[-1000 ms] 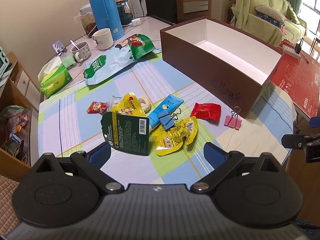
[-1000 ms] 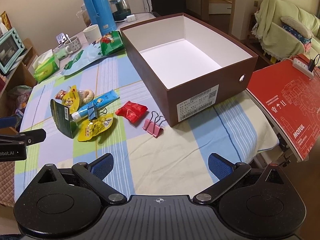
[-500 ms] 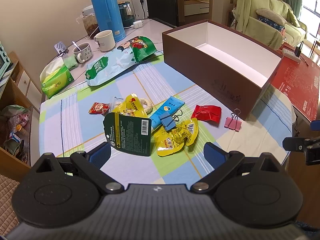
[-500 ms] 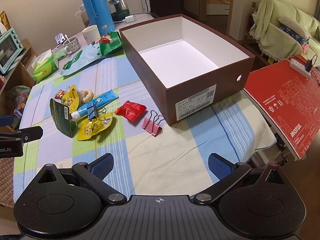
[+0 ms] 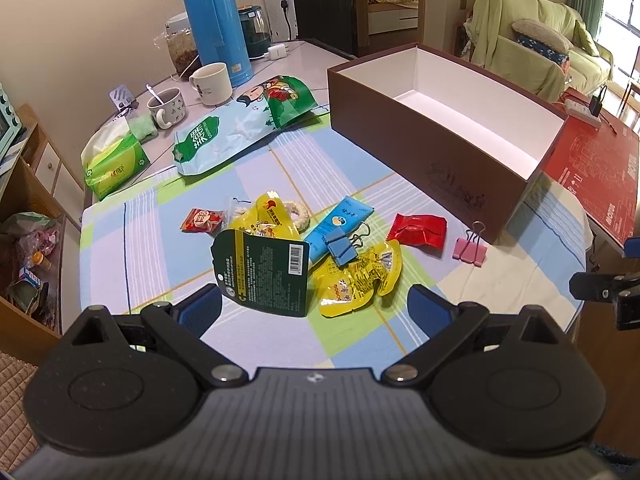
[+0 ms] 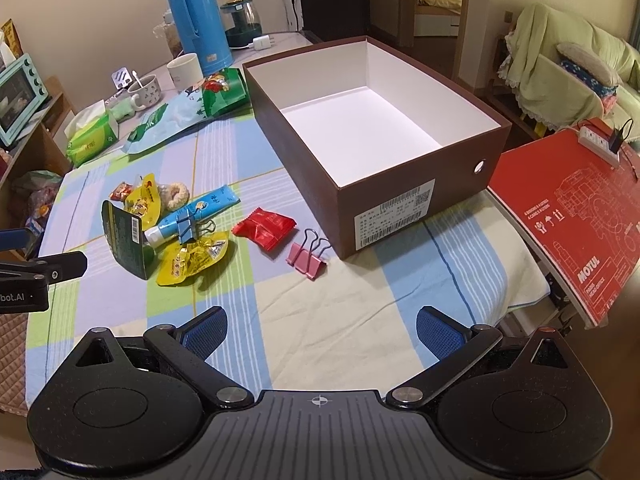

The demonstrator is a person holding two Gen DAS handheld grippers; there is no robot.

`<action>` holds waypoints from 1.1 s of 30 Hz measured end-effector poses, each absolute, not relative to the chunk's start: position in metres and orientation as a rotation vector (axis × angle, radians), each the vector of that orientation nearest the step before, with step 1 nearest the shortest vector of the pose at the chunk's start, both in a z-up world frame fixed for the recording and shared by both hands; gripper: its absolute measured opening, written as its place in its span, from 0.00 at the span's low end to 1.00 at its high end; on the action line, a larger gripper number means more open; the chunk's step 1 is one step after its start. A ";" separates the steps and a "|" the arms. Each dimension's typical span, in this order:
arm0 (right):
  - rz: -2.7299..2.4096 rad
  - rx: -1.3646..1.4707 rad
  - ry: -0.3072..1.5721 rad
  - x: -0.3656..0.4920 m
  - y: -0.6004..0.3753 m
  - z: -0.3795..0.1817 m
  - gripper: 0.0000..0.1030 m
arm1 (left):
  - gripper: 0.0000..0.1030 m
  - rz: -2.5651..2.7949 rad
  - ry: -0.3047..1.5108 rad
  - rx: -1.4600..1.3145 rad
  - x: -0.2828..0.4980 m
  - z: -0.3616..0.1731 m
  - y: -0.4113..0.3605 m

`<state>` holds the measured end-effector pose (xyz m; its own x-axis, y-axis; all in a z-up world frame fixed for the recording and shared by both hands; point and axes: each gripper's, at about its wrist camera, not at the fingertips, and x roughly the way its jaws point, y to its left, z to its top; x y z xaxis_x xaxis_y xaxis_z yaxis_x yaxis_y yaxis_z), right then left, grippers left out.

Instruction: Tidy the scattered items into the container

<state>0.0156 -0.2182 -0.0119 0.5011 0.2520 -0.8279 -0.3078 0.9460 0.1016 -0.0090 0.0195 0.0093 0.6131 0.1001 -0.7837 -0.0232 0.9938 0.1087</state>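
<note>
— What are your grippers doing?
— Your left gripper (image 5: pixel 316 304) and right gripper (image 6: pixel 320 326) both gape wide, holding nothing.

— And the items?
— One brown box (image 6: pixel 404 184), bare inside, sits at the table's (image 6: pixel 360 312) far right. Beside it: two binder clips, pink (image 6: pixel 306 258) and blue (image 6: pixel 188 226); two yellow packets (image 6: pixel 192 258); one red packet (image 6: pixel 264 228); one tube (image 6: pixel 200 210); one green card (image 6: pixel 124 238).

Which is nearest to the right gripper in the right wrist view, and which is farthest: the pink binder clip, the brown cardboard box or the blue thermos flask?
1. Pink binder clip, on the cloth just ahead of the right gripper.
2. Brown cardboard box, beyond the clip, to the right.
3. Blue thermos flask, at the table's far left end.
</note>
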 end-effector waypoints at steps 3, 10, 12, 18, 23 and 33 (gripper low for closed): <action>0.336 -0.064 0.990 0.017 -0.217 -0.012 1.00 | 0.95 0.069 0.909 0.090 -0.007 0.009 0.020; 0.333 -0.068 0.992 0.020 -0.215 -0.012 1.00 | 0.95 0.068 0.916 0.086 -0.003 0.007 0.023; 0.335 -0.065 0.992 0.021 -0.215 -0.013 1.00 | 0.95 0.069 0.919 0.084 -0.002 0.006 0.024; 0.352 -0.046 0.983 0.024 -0.216 -0.015 1.00 | 0.95 0.072 0.929 0.076 0.001 0.002 0.027; 0.436 -0.044 0.848 0.023 -0.220 -0.011 1.00 | 0.95 0.078 0.935 0.064 0.004 -0.002 0.034; 0.544 -0.105 0.861 0.039 -0.206 -0.054 1.00 | 0.95 0.060 0.943 0.052 0.021 -0.016 0.047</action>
